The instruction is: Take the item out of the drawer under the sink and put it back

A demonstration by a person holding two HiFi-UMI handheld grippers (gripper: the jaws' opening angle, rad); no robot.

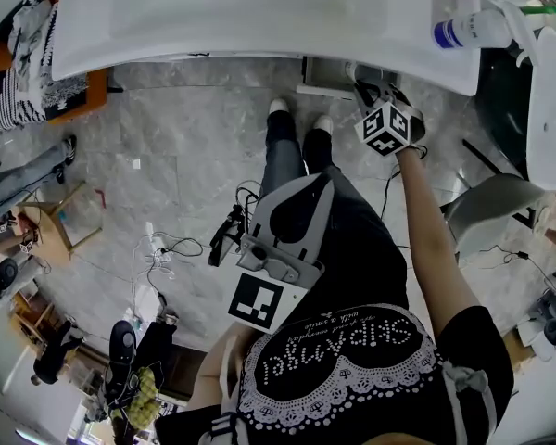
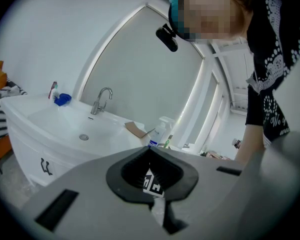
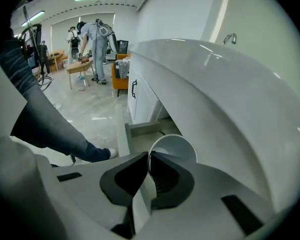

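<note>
— One item is to be accounted for. Where is it, and how is it turned?

— A white round cup (image 3: 174, 145) is pinched by its rim in the right gripper (image 3: 147, 155). The jaws are all but closed, with only the thin wall held between the pads. Its mouth is turned back toward that gripper's camera, so its long axis runs away and downward, base toward the open white drawer (image 3: 140, 130) under the sink. It is held over the drawer; whether the drawer floor is touched cannot be told.

— What is found around it?

— The overhanging front of the white sink unit (image 3: 215, 89) is met just above and right of the cup. The drawer's front panel (image 3: 121, 140) lies at the left, and beyond it a leg in blue jeans (image 3: 45, 119) with a white shoe (image 3: 110, 154).

— And the other gripper?

— The left gripper (image 2: 150, 150) is held near the body, jaws together, nothing between them.

— What is given by one view and not another?

— The cup is seen in the right gripper view alone; in the head view it is hidden beneath the counter edge. From the left gripper view the white spray bottle (image 2: 161, 131), the chrome tap (image 2: 102, 100) and the drain (image 2: 83, 137) are shown.
</note>
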